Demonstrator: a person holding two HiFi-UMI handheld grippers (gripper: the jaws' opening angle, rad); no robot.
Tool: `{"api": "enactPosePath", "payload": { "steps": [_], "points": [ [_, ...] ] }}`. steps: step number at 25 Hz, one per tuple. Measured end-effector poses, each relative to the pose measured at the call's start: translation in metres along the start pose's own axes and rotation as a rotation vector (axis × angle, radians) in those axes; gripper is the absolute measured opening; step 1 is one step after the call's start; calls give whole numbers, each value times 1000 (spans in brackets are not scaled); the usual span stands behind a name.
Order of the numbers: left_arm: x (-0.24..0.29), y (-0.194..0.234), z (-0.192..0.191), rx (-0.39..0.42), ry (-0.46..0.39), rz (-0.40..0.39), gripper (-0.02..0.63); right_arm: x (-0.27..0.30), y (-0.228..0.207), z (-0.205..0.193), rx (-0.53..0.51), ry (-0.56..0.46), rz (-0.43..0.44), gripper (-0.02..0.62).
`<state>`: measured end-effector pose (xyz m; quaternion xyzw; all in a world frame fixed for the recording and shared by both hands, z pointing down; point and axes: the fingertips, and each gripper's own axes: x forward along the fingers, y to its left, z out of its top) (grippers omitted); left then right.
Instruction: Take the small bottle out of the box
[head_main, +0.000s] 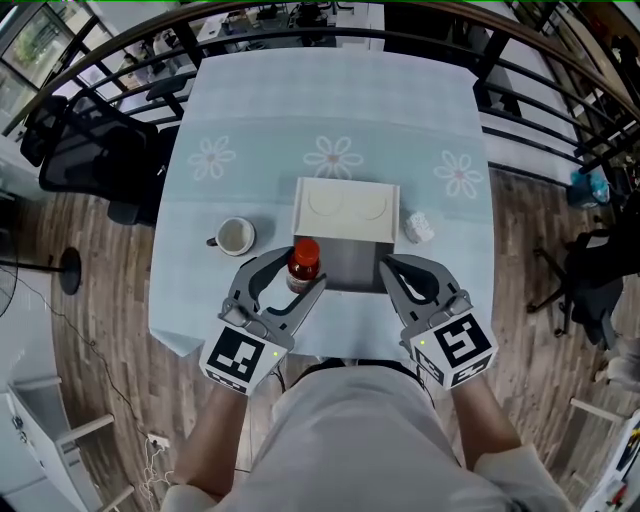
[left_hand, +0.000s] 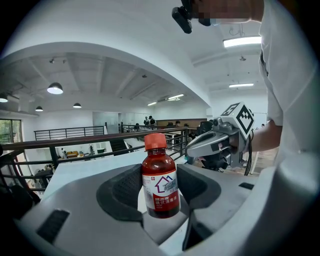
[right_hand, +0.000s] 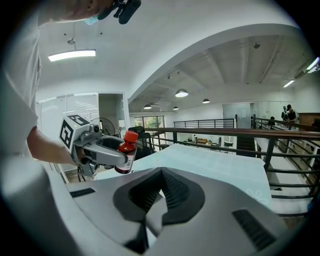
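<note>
1. The left gripper (head_main: 299, 281) clamps its jaws on the small bottle (head_main: 305, 258), one pad on each side of the dark body just under the red cap.
2. The bottle stands upright in that grip, label toward the left gripper's camera. It is outside the box (head_main: 350, 265), at about 7 o'clock from the box's middle, just beside its near left corner.
3. The right gripper (head_main: 390, 268) has its jaws drawn together with nothing between them. It sits at about 5 o'clock from the box, close to the near right corner.
4. The box lies open in the middle of the table (head_main: 330, 110), its white lid folded back toward 12 o'clock.
5. A cup (head_main: 235, 237) stands at 9 o'clock from the box, apart from it.
6. A small crumpled white wad (head_main: 418, 228) lies at 3 o'clock, just beside the box.
</note>
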<state>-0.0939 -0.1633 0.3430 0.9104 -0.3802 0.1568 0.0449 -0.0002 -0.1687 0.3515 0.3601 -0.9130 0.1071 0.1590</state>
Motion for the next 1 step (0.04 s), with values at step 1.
{"api": "enactPosePath", "payload": {
  "steps": [1],
  "points": [
    [2,0,-1,1,6,0,227,0,-2,-1,1,1,1,21]
  ]
}}
